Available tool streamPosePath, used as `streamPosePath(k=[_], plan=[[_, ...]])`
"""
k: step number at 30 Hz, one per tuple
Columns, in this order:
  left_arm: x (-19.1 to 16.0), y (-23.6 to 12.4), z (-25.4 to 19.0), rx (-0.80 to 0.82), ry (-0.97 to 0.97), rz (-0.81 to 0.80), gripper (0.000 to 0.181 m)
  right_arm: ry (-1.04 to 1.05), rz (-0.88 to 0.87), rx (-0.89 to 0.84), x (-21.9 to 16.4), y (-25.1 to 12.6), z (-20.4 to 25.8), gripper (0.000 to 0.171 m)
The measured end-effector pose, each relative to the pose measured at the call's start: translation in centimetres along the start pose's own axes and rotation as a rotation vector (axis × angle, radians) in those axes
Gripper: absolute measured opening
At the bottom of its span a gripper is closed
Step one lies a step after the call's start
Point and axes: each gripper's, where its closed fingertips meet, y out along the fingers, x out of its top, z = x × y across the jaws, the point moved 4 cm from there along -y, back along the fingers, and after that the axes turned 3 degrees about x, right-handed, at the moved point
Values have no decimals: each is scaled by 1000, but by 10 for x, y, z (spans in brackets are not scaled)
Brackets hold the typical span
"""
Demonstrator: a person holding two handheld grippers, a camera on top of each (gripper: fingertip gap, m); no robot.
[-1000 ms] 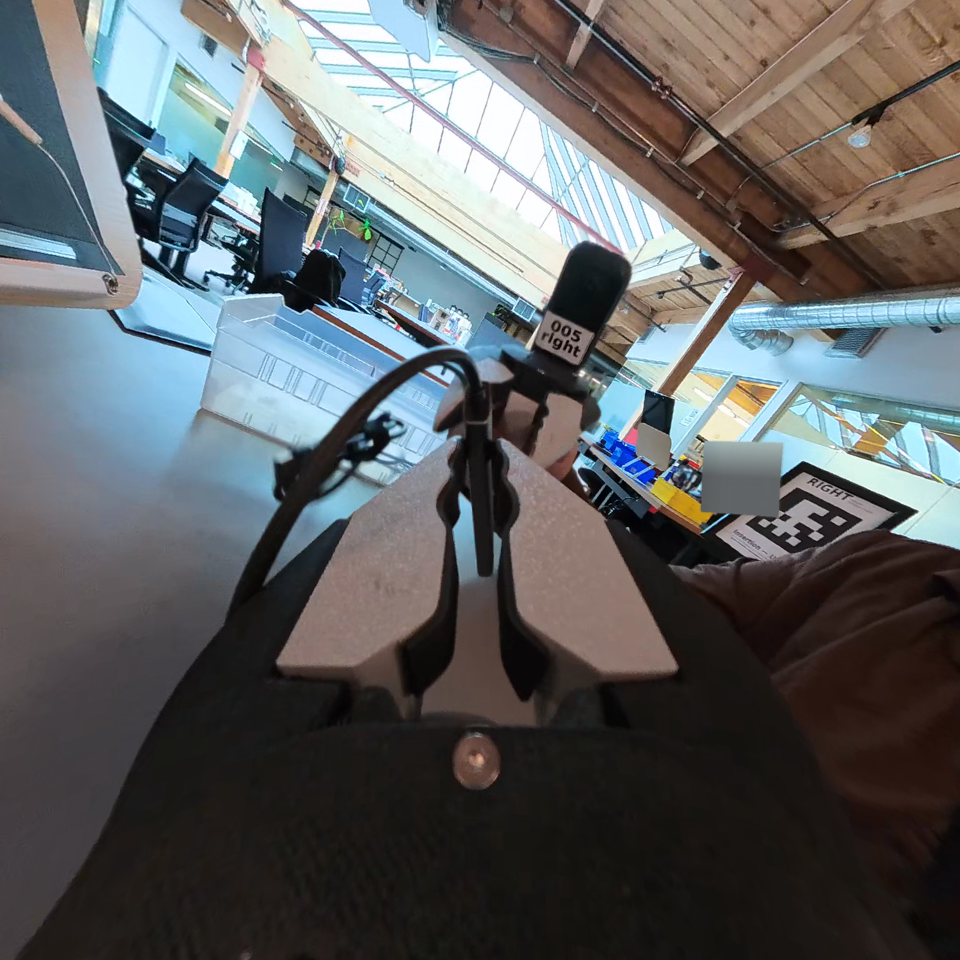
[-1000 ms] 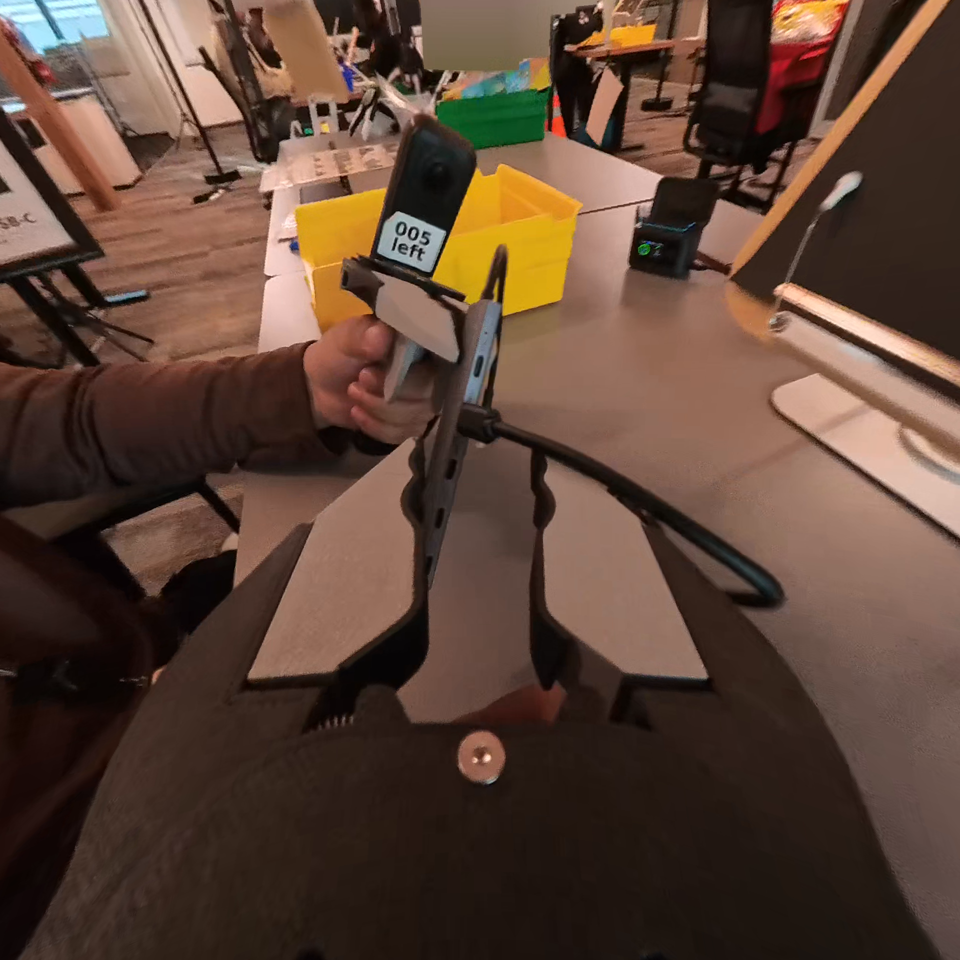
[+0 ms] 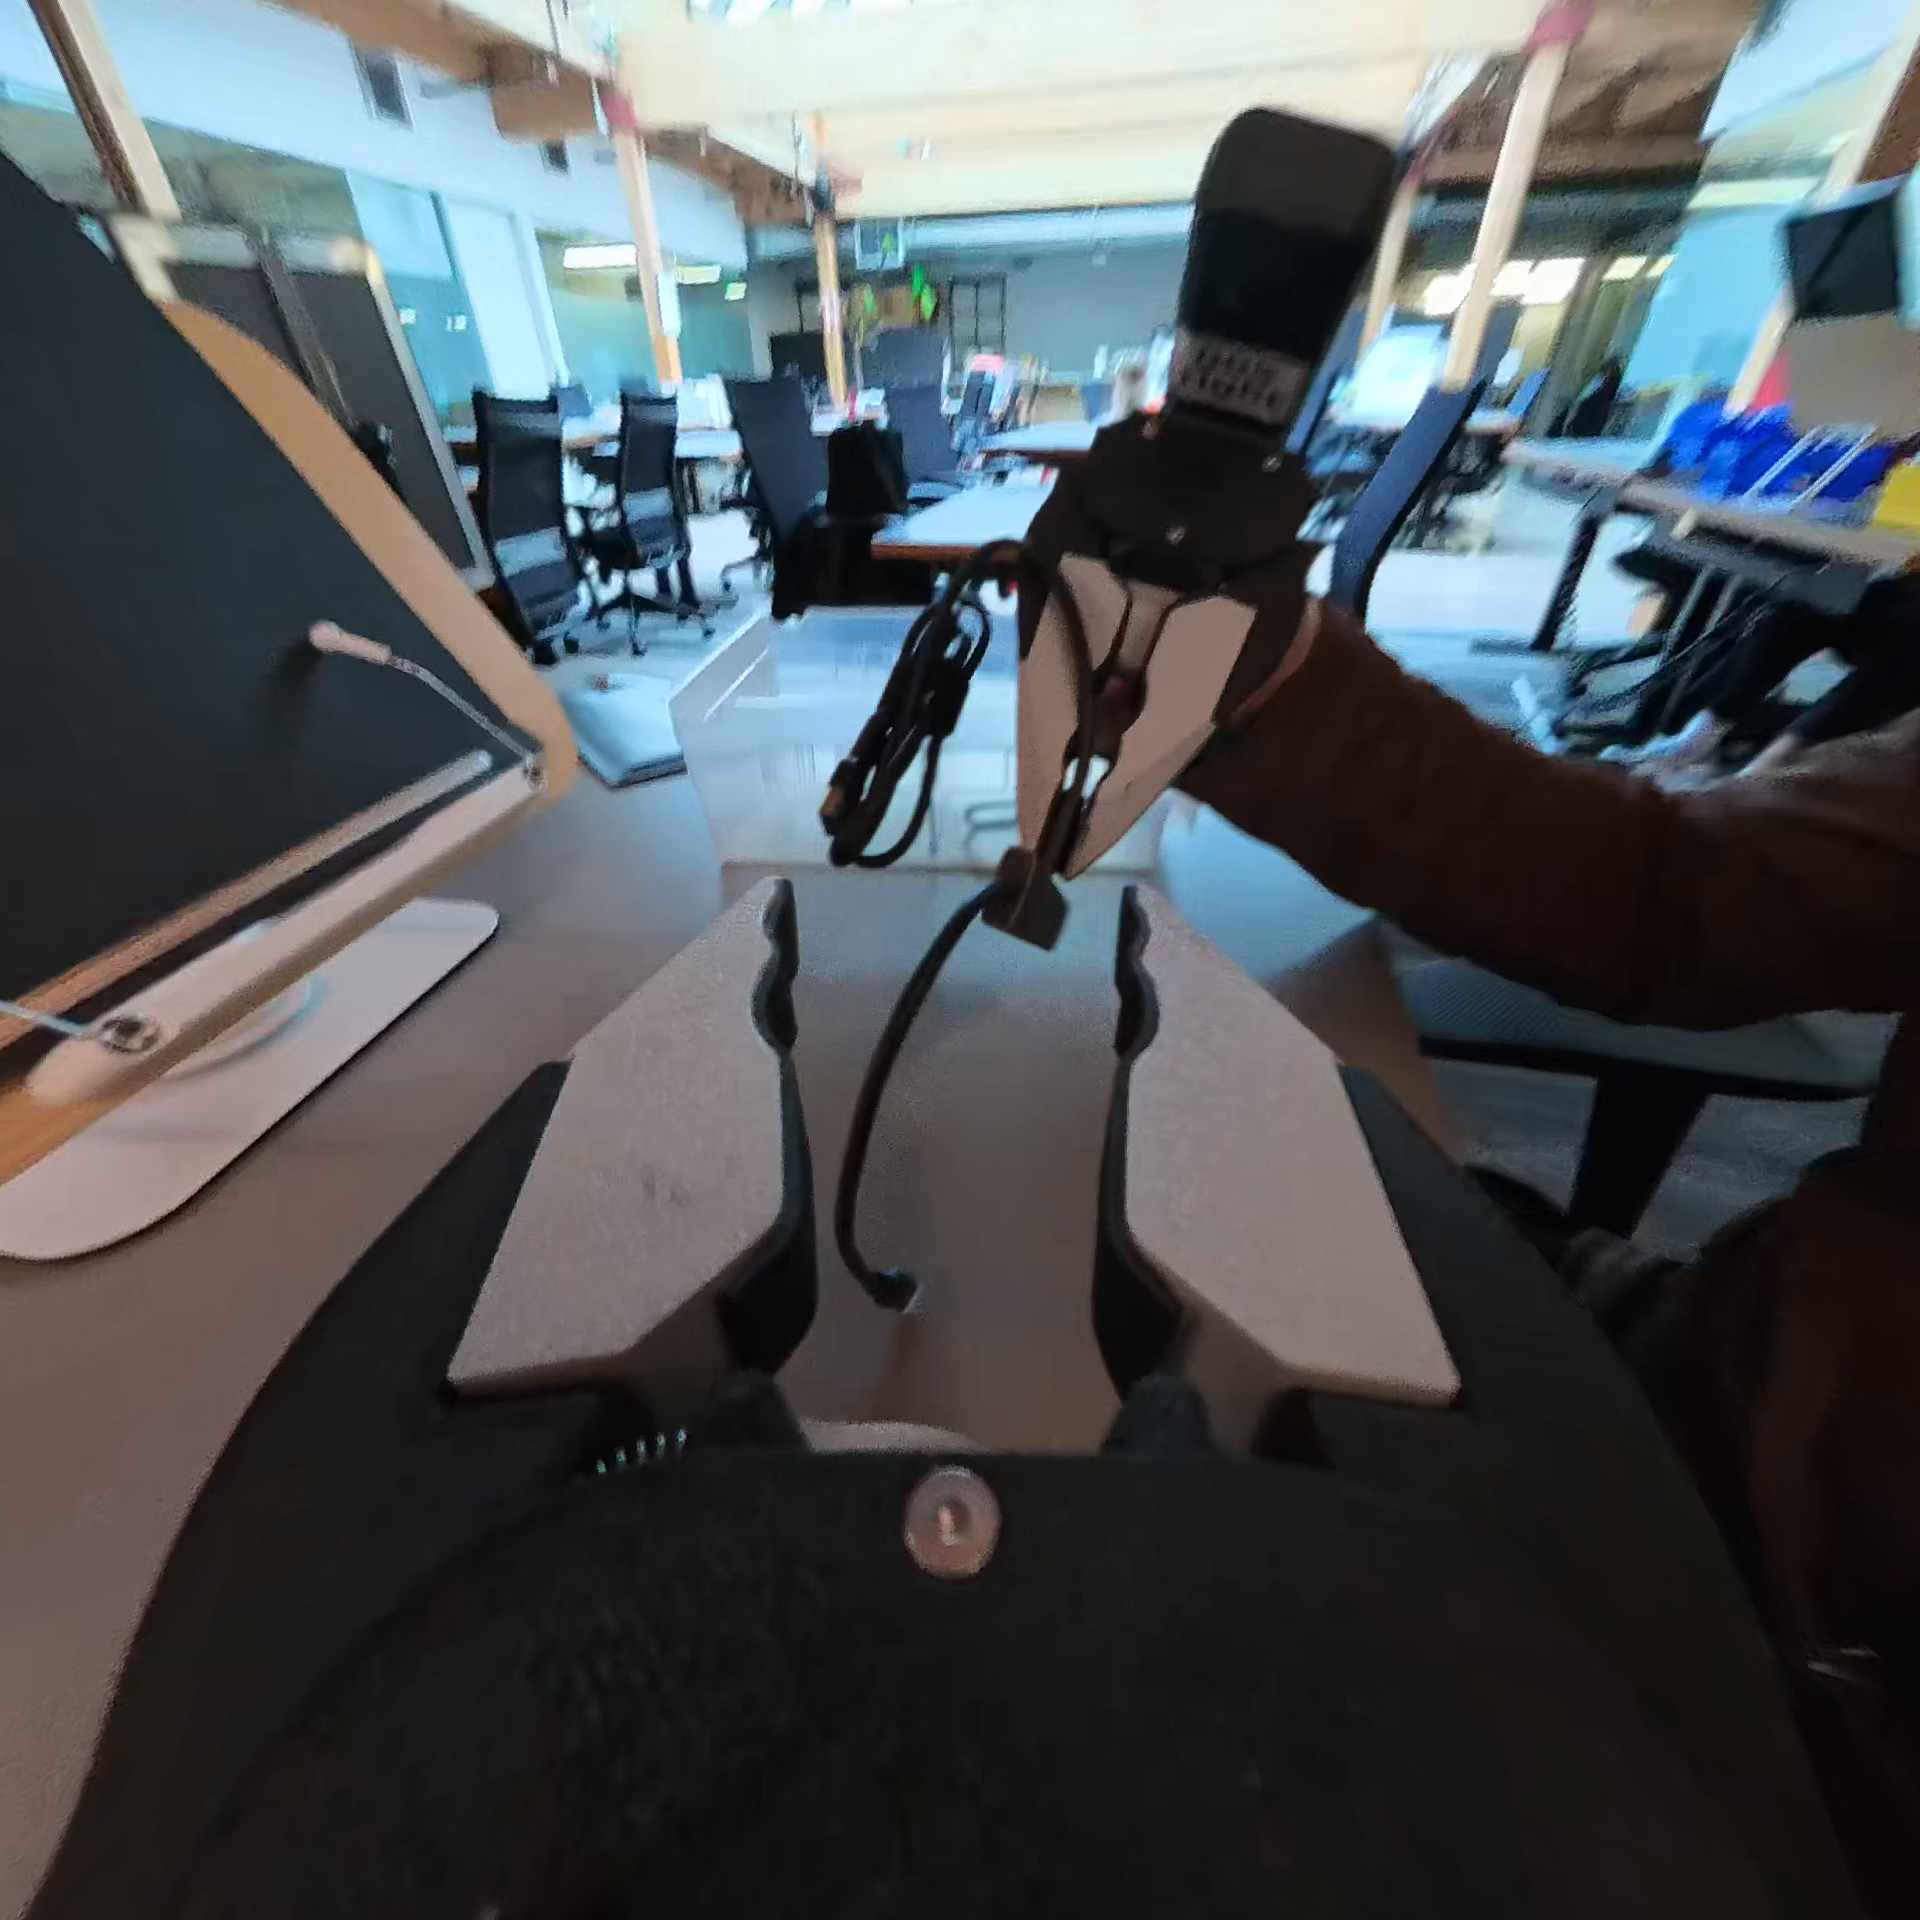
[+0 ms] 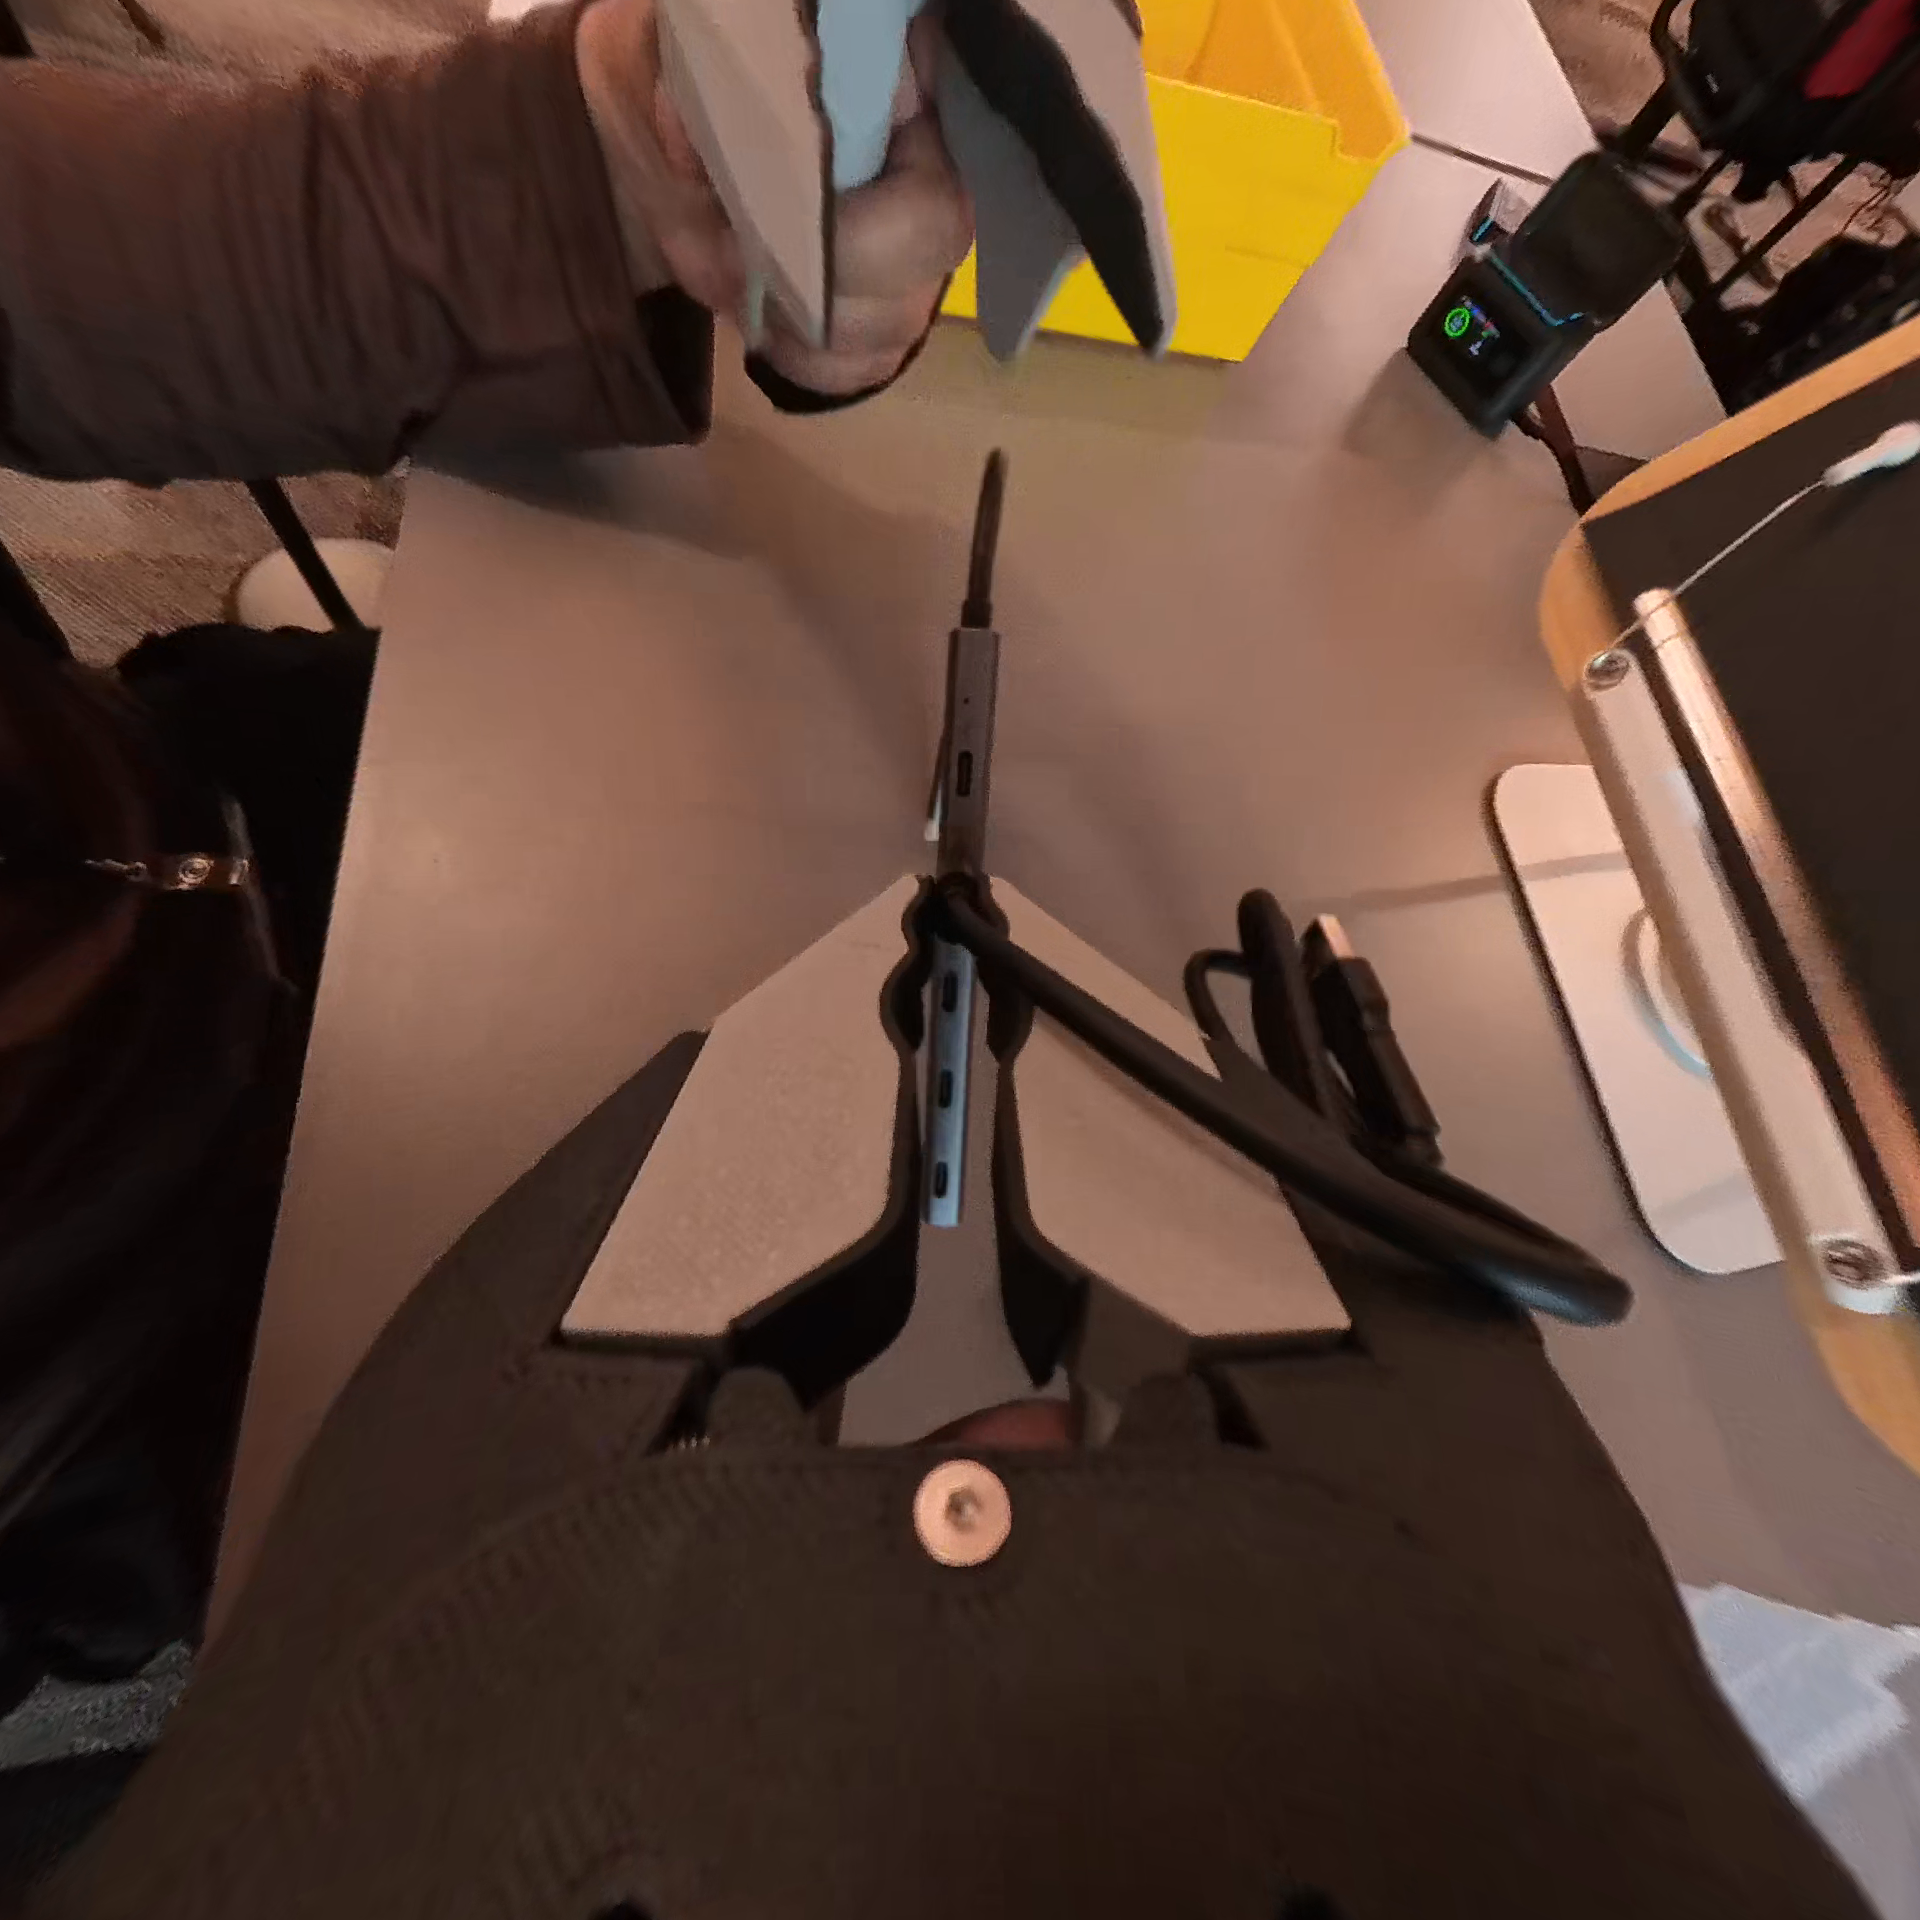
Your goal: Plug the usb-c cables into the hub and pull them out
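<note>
Hub (image 4: 961,935) half hidden btwn right gripper (image 4: 954,899) fingers.

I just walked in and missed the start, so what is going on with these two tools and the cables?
A person holds a tool in each hand above a grey desk. The right tool is shut on a slim grey hub, with a black cable plugged into its side. The left tool is open and holds nothing. The hub's own short cord hangs loose between the left tool's fingers. A yellow bin sits beyond.
</note>
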Motion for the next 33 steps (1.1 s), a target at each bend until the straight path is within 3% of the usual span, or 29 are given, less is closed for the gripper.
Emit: streamPosePath(k=[3, 7, 9, 14, 23, 28, 33], plan=[[13, -7, -9, -75, -61, -9, 54, -34, 48, -1, 11, -11, 0, 3], [-12, 18, -20, -65, 28, 257, 61, -103, 82, 18, 29, -4, 6, 3], [-19, 28, -28, -78, 80, 301, 53, -135, 79, 37, 36, 4, 10, 4], [-21, 30, -30, -162, 8, 240, 9, -132, 19, 123, 40, 22, 14, 4], [-20, 39, -21, -156, -96, 130, 8, 27, -273, 112, 35, 18, 0, 5], [-15, 43, -19, -132, -135, 74, 7, 46, -304, 26, 35, 10, -6, 11], [-10, 38, -15, -158, -219, 8, 7, 52, -354, -1, 30, -3, -12, 0]])
